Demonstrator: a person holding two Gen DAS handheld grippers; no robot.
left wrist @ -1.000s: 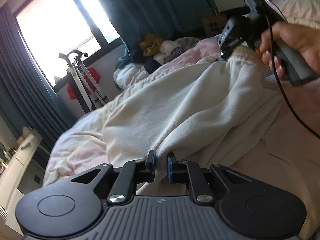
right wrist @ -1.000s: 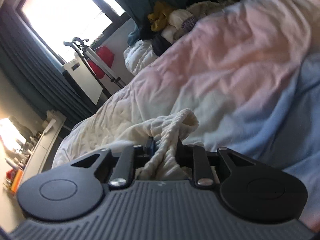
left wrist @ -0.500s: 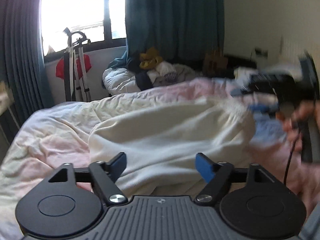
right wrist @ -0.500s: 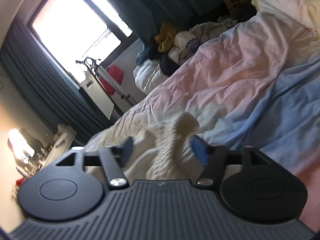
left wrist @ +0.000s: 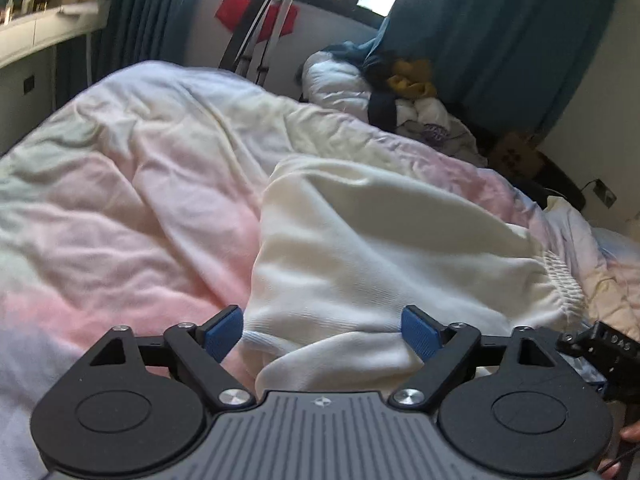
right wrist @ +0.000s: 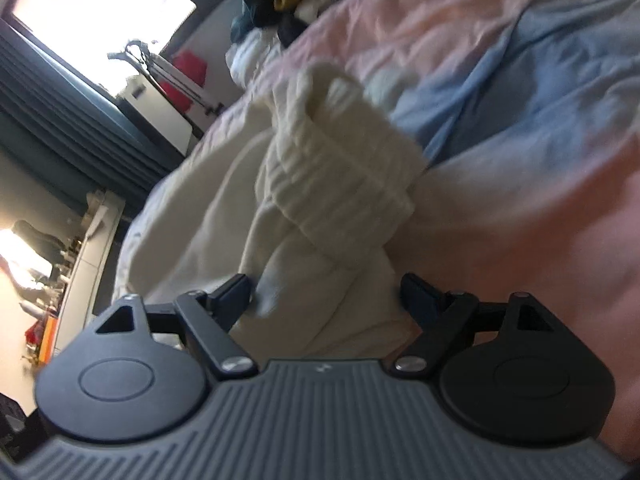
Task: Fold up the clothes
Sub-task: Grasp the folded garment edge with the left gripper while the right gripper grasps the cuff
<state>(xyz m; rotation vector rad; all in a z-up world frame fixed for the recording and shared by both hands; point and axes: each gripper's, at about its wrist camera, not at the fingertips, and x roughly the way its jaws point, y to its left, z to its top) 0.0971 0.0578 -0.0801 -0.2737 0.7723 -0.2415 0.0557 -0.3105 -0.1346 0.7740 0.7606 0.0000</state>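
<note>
A cream knit garment lies folded over on the bed's pastel duvet. Its ribbed elastic hem shows at the right. My left gripper is open, its blue pads just above the garment's near edge, holding nothing. In the right wrist view the same garment shows its ribbed band bunched up in front of my right gripper, which is open and empty. Part of the right gripper body shows at the left view's right edge.
A pile of clothes and bedding sits at the far end of the bed under teal curtains. A folded metal rack stands by the window. A white counter runs along the left wall. A cardboard box stands beyond the bed.
Both grippers were shut on the cream garment one second ago. Both have opened and let it go, and it has dropped onto the bed. Both grippers have drawn back and swung.
</note>
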